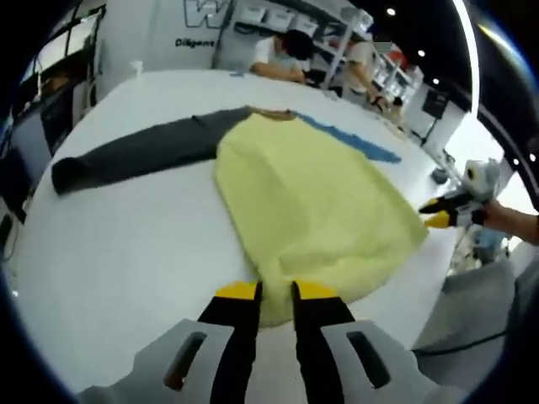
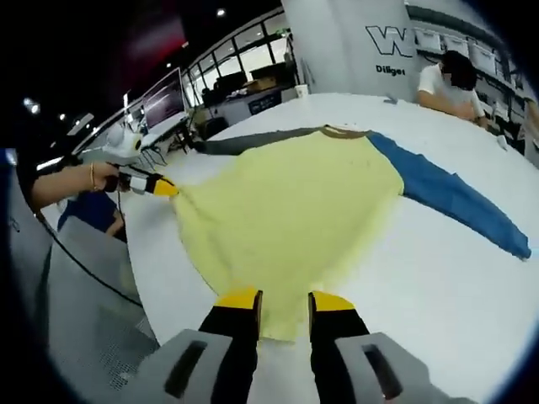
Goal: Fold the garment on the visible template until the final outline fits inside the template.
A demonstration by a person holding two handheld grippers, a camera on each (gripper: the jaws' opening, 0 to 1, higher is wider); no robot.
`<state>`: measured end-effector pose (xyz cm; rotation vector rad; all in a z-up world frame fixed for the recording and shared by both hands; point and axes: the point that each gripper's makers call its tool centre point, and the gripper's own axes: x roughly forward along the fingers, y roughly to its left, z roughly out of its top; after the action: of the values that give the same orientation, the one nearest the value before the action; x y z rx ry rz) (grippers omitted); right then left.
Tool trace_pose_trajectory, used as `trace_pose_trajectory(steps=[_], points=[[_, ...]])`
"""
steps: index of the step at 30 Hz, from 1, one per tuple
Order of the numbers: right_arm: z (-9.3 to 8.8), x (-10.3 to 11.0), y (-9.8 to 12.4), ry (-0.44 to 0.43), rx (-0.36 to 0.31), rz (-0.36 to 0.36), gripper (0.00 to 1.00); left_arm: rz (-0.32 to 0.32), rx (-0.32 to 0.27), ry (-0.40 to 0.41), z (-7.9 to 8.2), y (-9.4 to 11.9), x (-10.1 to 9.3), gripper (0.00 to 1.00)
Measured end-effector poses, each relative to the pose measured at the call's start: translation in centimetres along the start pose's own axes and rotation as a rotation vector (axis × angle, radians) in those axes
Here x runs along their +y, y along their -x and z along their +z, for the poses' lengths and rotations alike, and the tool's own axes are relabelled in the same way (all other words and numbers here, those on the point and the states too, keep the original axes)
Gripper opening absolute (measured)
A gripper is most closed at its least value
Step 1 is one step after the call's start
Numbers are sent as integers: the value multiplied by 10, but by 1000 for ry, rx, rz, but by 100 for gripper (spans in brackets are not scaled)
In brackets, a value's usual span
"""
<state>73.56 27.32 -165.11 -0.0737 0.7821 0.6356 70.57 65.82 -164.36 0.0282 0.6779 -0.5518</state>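
Observation:
A sweatshirt with a yellow body (image 1: pixel 312 194) (image 2: pixel 286 202) lies spread on the white table (image 1: pixel 126 252), collar (image 1: pixel 274 114) at the far end. Its dark grey sleeve (image 1: pixel 135 151) (image 2: pixel 253 139) and blue sleeve (image 1: pixel 349 139) (image 2: pixel 455 198) stretch out to opposite sides. My left gripper (image 1: pixel 276 293) is shut on one corner of the hem, with the yellow cloth pinched between its jaws; the right gripper view shows it at the left (image 2: pixel 164 187), pulling that corner taut. My right gripper (image 2: pixel 285 301) is shut on the other hem corner, seen at the right in the left gripper view (image 1: pixel 434 215).
People sit at the table's far end (image 1: pixel 282 55) (image 2: pixel 446 80). A white cup (image 2: pixel 301 90) stands near a pillar with lettering. Desks with monitors (image 2: pixel 164 101) lie beyond the table edge. The table's near edge runs just under both grippers, with grey floor (image 2: pixel 93 320) below.

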Motion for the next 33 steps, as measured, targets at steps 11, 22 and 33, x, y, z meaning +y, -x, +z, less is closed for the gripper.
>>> trace_pose_trajectory(steps=[11, 22, 33], points=[[-36, 95, -6, 59, 61, 146, 22, -60, 67, 20, -38, -3, -49, 13], [-16, 108, -2, 1, -47, 137, 0, -33, 103, 34, -21, -8, -44, 3], [21, 111, 21, -45, -111, 148, 0, -7, 85, 149, 8, 13, -37, 2]])
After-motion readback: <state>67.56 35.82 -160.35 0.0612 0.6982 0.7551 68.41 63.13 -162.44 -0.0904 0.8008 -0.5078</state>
